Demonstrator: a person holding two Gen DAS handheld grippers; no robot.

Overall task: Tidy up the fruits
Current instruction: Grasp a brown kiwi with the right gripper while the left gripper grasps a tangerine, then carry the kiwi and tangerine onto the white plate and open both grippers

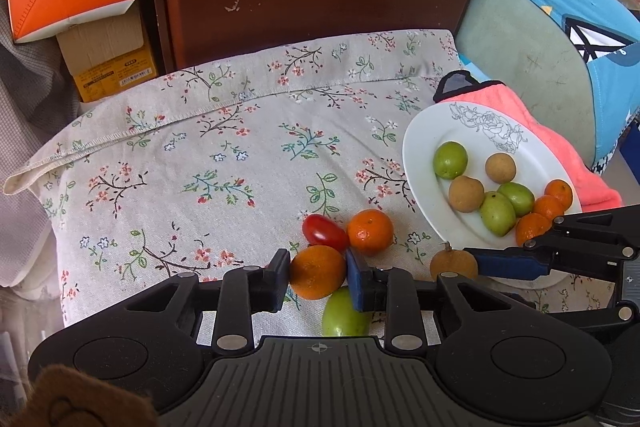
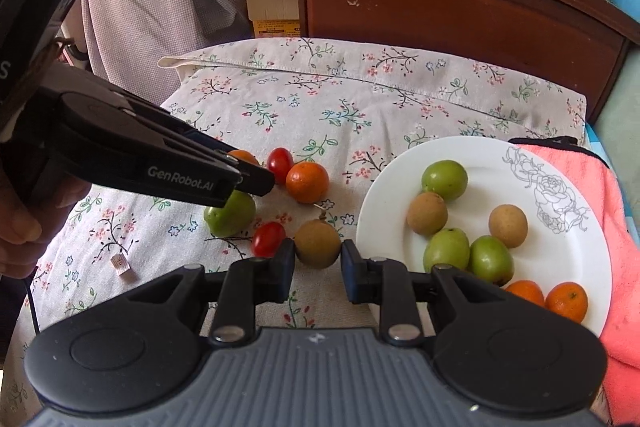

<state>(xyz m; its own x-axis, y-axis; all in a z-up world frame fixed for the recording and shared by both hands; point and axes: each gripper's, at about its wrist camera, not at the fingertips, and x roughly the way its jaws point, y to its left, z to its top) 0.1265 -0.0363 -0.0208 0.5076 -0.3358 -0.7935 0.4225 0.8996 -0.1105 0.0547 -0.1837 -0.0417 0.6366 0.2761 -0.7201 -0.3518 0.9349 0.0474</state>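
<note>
At the bottom centre of the left view, our left gripper (image 1: 318,273) clamps an orange (image 1: 317,271). In the right view, bottom centre, our right gripper (image 2: 318,259) pinches a brown fruit (image 2: 318,243). Farther back, at right, the white plate (image 2: 560,247) holds more fruit on the flowered cloth (image 2: 320,95).
</note>
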